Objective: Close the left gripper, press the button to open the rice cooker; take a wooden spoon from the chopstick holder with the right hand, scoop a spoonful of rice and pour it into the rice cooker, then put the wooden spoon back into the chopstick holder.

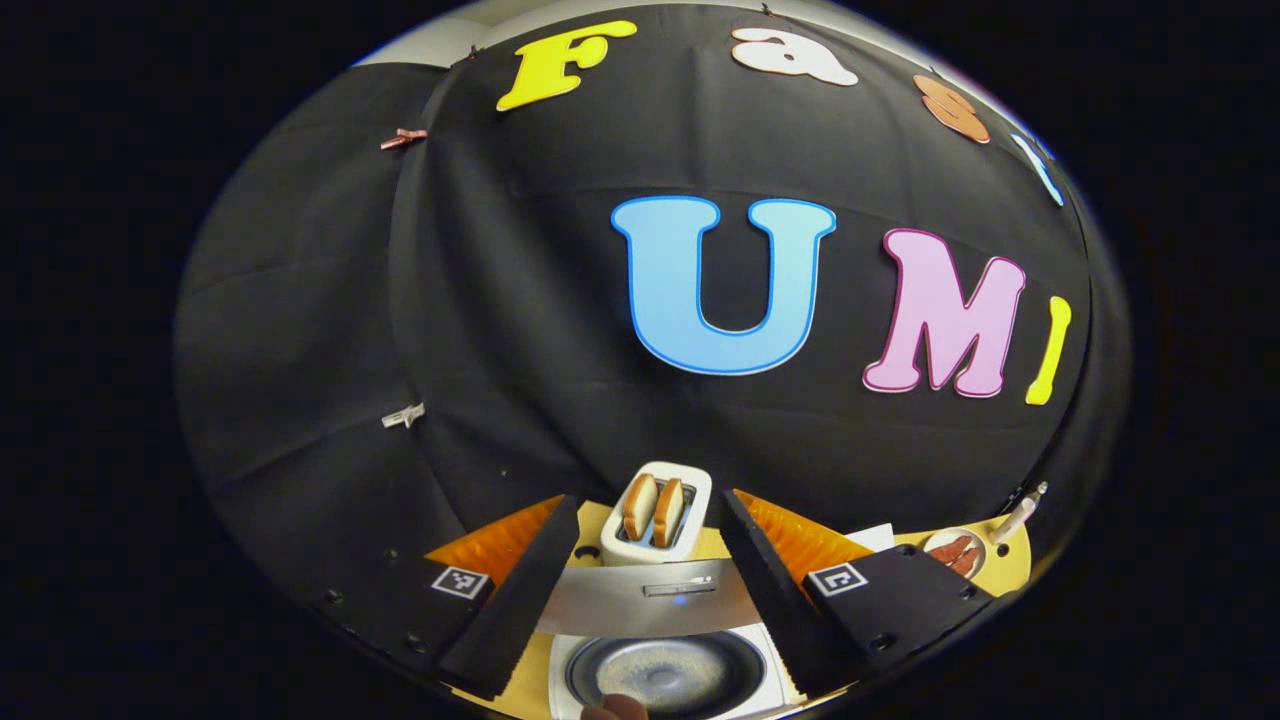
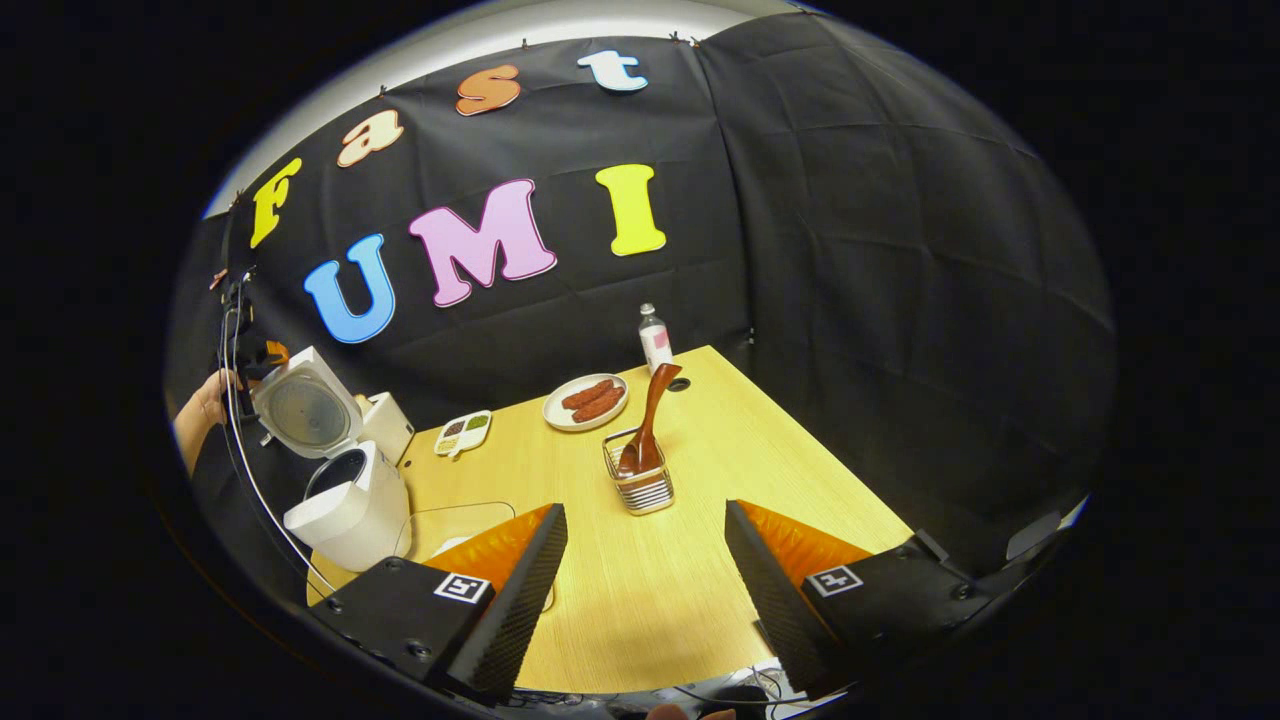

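Note:
The white rice cooker point(image 2: 345, 510) stands open at the table's left edge, its lid point(image 2: 305, 410) raised. In the left gripper view I look down into its dark inner pot point(image 1: 665, 675), with a silver part of the lid point(image 1: 645, 600) behind it. My left gripper point(image 1: 648, 498) is open above the cooker, holding nothing. A wire chopstick holder point(image 2: 640, 485) sits mid-table with a wooden spoon point(image 2: 650, 410) upright in it. My right gripper point(image 2: 645, 508) is open just short of the holder, not touching it.
A white toaster point(image 1: 657, 515) with two bread slices stands behind the cooker. Farther back are a plate of sausages point(image 2: 587, 400), a small bottle point(image 2: 655, 340) and a little sectioned dish point(image 2: 462, 433). A clear container point(image 2: 450, 525) lies beside the cooker. A hand point(image 2: 200, 410) shows at the left.

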